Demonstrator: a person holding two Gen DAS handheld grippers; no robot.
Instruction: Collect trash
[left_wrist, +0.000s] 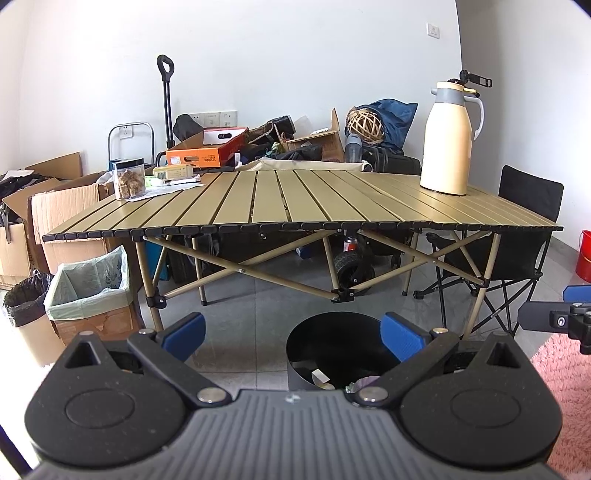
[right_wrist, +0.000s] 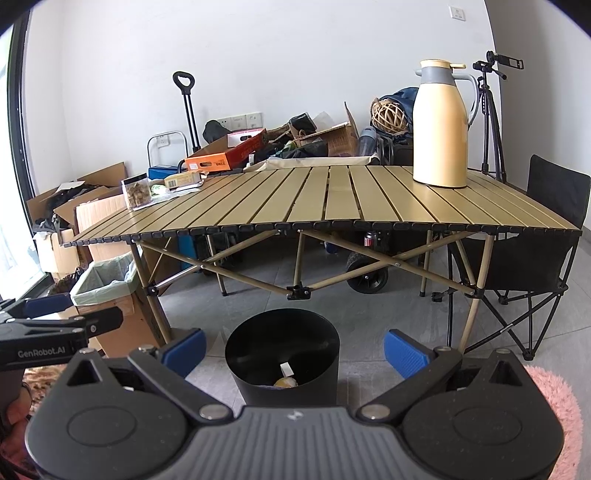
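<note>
A black round trash bin (left_wrist: 332, 350) (right_wrist: 282, 350) stands on the grey floor in front of the table, with scraps of paper and wrappers (right_wrist: 285, 378) lying at its bottom. My left gripper (left_wrist: 291, 338) hovers open just above and before the bin, nothing between its blue pads. My right gripper (right_wrist: 294, 349) is open too, its fingers spread on either side of the bin and empty. Each gripper shows at the edge of the other's view: the right gripper (left_wrist: 554, 317), the left gripper (right_wrist: 55, 321).
A slatted folding table (left_wrist: 295, 199) carries a cream thermos jug (left_wrist: 448, 136), a clear snack jar (left_wrist: 129, 179) and some papers. A lined cardboard box (left_wrist: 92, 291) stands left. A black folding chair (right_wrist: 535, 258) is right, with a pink rug (left_wrist: 569, 387) and clutter behind.
</note>
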